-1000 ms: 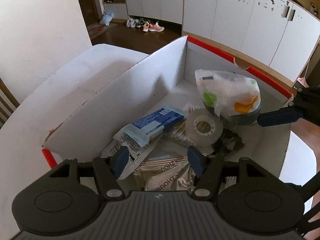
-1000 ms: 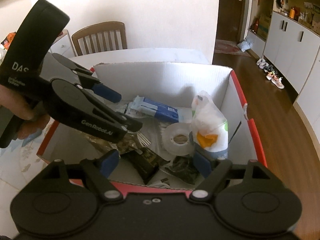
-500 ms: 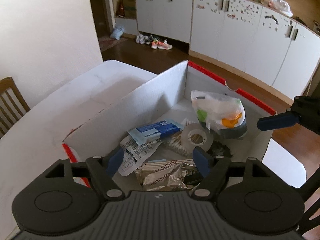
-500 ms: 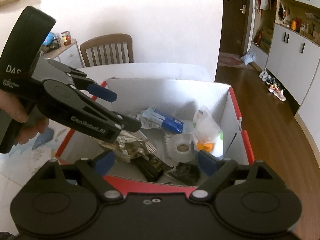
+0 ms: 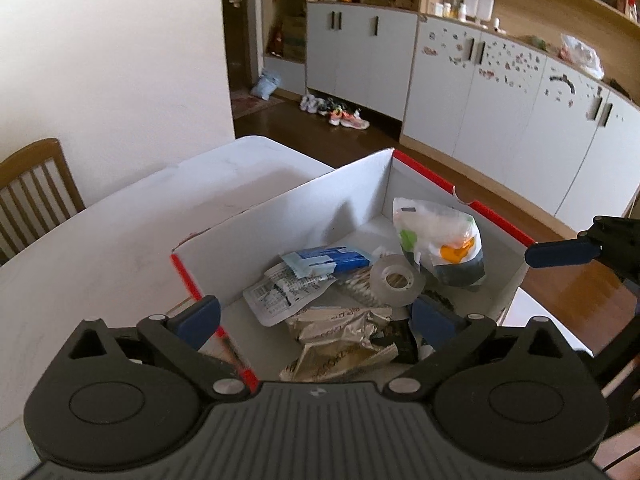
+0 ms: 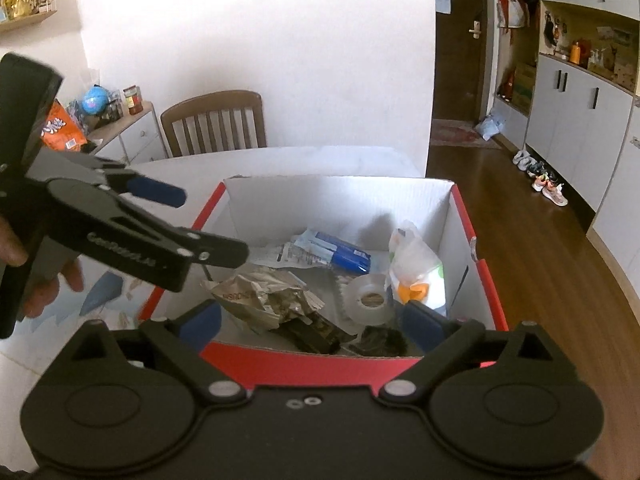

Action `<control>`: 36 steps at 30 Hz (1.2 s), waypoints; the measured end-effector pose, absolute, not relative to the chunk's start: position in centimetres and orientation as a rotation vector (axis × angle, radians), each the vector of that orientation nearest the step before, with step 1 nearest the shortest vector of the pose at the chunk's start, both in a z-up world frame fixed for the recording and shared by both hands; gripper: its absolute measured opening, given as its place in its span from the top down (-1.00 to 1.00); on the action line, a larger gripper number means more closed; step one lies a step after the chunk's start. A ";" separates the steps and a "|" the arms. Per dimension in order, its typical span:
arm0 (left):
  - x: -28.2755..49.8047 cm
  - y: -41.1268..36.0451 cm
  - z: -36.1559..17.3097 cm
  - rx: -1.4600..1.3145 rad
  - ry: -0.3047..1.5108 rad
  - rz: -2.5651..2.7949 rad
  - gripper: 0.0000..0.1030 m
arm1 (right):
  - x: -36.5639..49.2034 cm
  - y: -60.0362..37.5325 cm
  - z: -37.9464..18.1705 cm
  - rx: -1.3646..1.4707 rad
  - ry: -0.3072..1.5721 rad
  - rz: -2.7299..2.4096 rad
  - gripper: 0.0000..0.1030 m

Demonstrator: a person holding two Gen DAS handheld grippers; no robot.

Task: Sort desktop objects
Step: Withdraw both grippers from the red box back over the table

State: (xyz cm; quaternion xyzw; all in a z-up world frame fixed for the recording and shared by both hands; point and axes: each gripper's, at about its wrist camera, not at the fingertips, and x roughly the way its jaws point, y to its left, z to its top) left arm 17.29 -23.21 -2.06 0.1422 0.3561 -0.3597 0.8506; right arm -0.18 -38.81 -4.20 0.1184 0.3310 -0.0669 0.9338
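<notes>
Now both empty grippers above box (image 6: 352, 364)

Both cams ride on the handheld grippers, tilted down into the same cardboard box (image 5: 280, 216) from close by. The left one looks in over a corner toward the cupboards (image 5: 500, 92); the right one looks over the red front edge toward the chair (image 6: 216, 124), catching the left gripper (image 6: 200, 228) too.

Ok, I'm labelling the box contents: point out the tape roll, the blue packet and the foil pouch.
tape roll (image 5: 396, 280), left wrist view, its clear rim
blue packet (image 5: 328, 259), left wrist view, its middle
foil pouch (image 6: 266, 294), right wrist view, its crumpled middle
</notes>
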 end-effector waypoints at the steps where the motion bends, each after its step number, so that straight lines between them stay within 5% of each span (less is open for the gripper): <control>1: 17.0 -22.8 -2.0 0.291 0.744 -0.748 -0.99 | -0.3 -38.6 -4.1 0.244 0.673 -0.140 -0.90; 36: 10.9 -15.8 -0.8 0.208 0.694 -0.619 -0.99 | -2.4 -34.1 -2.8 0.288 0.636 -0.191 -0.91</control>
